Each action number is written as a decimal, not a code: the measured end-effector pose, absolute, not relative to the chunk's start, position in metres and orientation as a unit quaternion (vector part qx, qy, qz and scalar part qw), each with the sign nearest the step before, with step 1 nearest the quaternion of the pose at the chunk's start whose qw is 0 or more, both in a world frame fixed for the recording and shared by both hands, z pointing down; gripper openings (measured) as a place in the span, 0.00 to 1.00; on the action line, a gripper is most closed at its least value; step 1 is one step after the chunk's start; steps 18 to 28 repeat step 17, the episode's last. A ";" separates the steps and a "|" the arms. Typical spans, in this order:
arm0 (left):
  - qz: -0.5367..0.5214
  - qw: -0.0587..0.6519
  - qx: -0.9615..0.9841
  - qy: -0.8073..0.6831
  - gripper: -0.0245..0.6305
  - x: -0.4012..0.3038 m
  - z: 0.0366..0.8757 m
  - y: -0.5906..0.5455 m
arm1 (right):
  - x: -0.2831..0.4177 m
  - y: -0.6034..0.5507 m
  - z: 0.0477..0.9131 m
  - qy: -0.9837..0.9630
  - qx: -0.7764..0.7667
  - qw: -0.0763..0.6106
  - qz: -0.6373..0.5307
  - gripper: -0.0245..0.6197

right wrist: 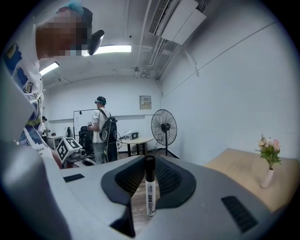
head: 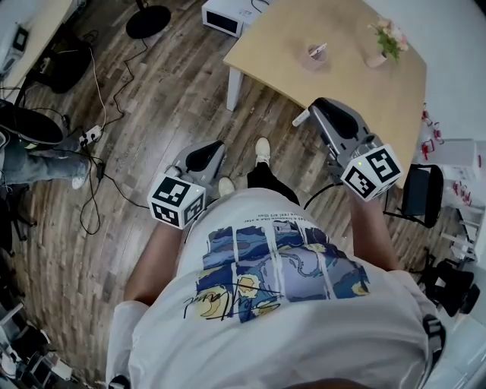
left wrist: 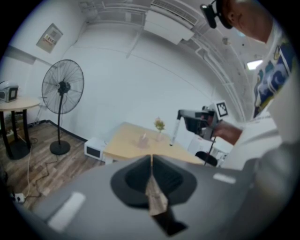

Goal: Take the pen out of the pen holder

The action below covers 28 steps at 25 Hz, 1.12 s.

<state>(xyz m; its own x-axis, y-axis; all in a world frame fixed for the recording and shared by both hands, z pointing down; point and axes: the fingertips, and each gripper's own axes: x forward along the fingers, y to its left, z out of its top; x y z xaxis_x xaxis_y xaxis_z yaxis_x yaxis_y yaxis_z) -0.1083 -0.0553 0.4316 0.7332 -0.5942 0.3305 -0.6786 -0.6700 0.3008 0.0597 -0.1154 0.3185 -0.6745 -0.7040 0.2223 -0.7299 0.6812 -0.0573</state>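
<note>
My right gripper point(right wrist: 149, 165) is shut on a white marker pen point(right wrist: 150, 187) with a black cap, which stands upright between the jaws. From the head view the right gripper point(head: 319, 108) hovers over the near edge of the wooden table point(head: 357, 76), and the pen's white end point(head: 301, 118) sticks out sideways. The small pink pen holder point(head: 315, 55) stands farther back on the table, apart from the pen. My left gripper point(head: 215, 149) is held low over the floor, jaws shut and empty point(left wrist: 151, 161). The left gripper view shows the pen point(left wrist: 174, 132) hanging from the right gripper point(left wrist: 197, 119).
A vase of flowers point(head: 386, 42) stands on the table to the right of the holder. A white box point(head: 228, 15) sits on the floor behind the table. A standing fan point(right wrist: 164, 129) and another person point(right wrist: 101, 131) are across the room. Cables point(head: 95, 137) lie on the wooden floor at left.
</note>
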 end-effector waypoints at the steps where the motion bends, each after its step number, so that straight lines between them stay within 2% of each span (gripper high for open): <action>1: 0.102 0.206 0.908 -0.351 0.06 -0.108 0.431 -0.055 | 0.060 -0.115 0.318 -0.912 0.393 0.091 0.070 0.13; 28: 0.095 0.214 0.907 -0.349 0.06 -0.101 0.433 -0.062 | 0.075 -0.128 0.320 -0.908 0.403 0.092 0.070 0.13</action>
